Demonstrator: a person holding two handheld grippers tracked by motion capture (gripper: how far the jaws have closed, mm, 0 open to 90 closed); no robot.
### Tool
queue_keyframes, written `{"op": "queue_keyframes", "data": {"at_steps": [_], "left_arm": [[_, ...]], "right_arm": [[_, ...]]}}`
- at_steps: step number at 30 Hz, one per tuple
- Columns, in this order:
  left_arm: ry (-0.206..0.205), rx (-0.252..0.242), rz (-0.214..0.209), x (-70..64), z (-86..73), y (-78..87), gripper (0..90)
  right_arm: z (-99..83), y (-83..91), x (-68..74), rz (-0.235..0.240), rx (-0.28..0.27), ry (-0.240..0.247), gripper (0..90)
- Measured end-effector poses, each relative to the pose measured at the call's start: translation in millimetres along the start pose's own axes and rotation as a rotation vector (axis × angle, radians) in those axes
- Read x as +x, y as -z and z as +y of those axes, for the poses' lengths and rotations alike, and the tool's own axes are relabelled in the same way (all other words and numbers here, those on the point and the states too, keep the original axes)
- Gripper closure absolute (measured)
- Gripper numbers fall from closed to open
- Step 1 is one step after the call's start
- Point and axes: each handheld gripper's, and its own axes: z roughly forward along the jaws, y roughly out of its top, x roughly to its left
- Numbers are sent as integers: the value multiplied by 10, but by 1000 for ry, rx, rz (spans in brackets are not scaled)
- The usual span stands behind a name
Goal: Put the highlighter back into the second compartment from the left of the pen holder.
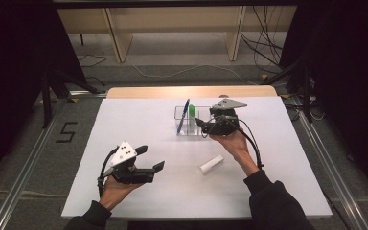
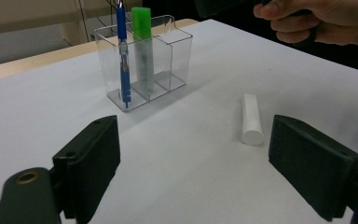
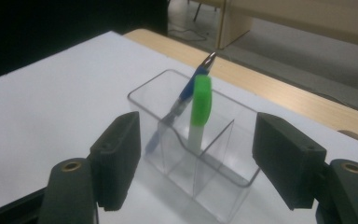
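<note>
The white table [image 1: 139, 120] carries everything here, and on it, toward the far side, stands a clear organizer [image 1: 191, 120] with three compartments; a blue pen [image 1: 183, 116] leans in one end compartment and a green-capped marker [image 1: 191, 115] stands in the middle one, while the other end compartment looks empty. The right gripper [image 1: 205, 128] hangs just beside this organizer with its jaws wide apart and nothing between them. The left gripper [image 1: 151, 158] waits nearer the person, also wide open and empty. The remaining loose thing is a white tube [image 1: 211, 164], which lies flat on the table between the two grippers, to the right of the left one and nearer the person than the right hand [image 1: 232, 141]. Its long axis runs diagonally, from near-left to far-right. I judge the right gripper is a little nearer to it. The left gripper view shows the flat round end of the tube [image 2: 252, 119] turned toward its jaws; the right gripper view looks into the organizer [image 3: 200, 154] from above instead.
</note>
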Motion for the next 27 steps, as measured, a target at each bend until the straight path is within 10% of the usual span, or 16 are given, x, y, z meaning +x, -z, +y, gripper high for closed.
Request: {"op": "queue_keyframes", "data": {"at_steps": [27], "left_arm": [[3, -6, -3, 2, 2, -9, 161]], "right_arm": [[-346, 379, -13, 193, 188, 187, 253]]}}
